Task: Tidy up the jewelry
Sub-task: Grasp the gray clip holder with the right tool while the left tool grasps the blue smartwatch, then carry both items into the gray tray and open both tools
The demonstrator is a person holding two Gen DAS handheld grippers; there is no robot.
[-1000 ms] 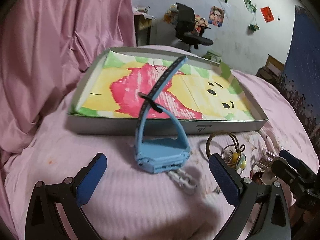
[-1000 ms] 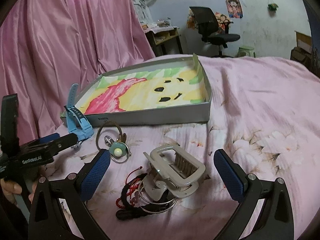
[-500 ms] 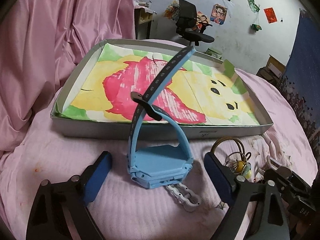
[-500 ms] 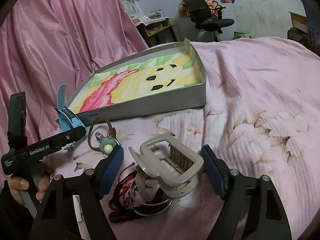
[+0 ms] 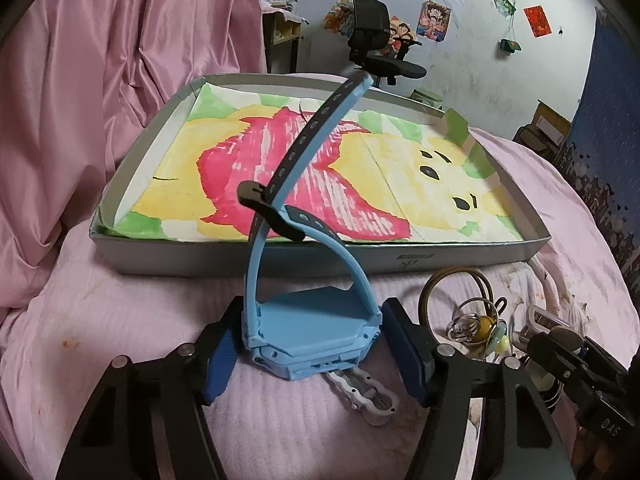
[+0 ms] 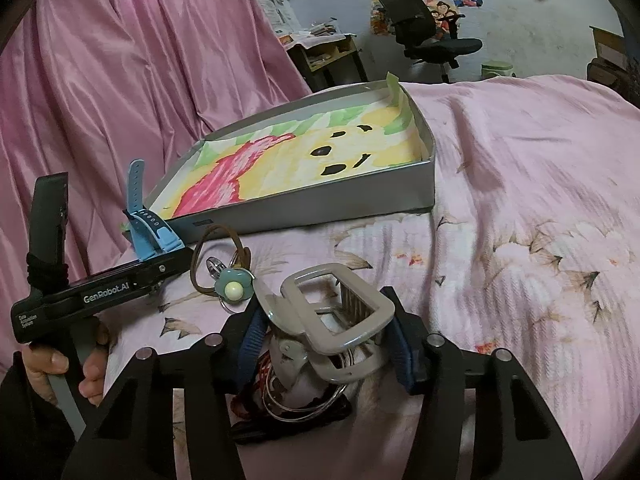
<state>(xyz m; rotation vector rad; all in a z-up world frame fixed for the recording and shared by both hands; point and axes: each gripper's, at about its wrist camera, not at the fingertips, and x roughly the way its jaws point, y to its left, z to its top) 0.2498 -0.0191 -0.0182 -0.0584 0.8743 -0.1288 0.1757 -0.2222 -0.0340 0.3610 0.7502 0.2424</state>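
A light blue watch [image 5: 312, 332] stands on the pink bedspread with its strap arching up. My left gripper [image 5: 314, 354] has its blue pads against both sides of the watch body. The watch also shows in the right wrist view [image 6: 150, 228]. A beige hair claw clip [image 6: 332, 312] sits on a pile of bangles and red cords [image 6: 288, 396]. My right gripper [image 6: 326, 344] has its pads against the clip's two sides. A keyring with a pale green flower charm [image 6: 234, 288] lies between the two piles. A white chain bracelet [image 5: 364, 392] lies under the watch.
A shallow grey box [image 5: 224, 258] lined with a pink-and-yellow drawing lies just beyond the jewelry, also in the right wrist view [image 6: 328, 204]. Pink satin fabric [image 5: 80, 100] hangs at the left. A black office chair [image 6: 428, 28] and a desk stand behind the bed.
Both grippers moved forward and closed: the left from wide open onto the blue watch, the right from wide open onto the hair claw clip.
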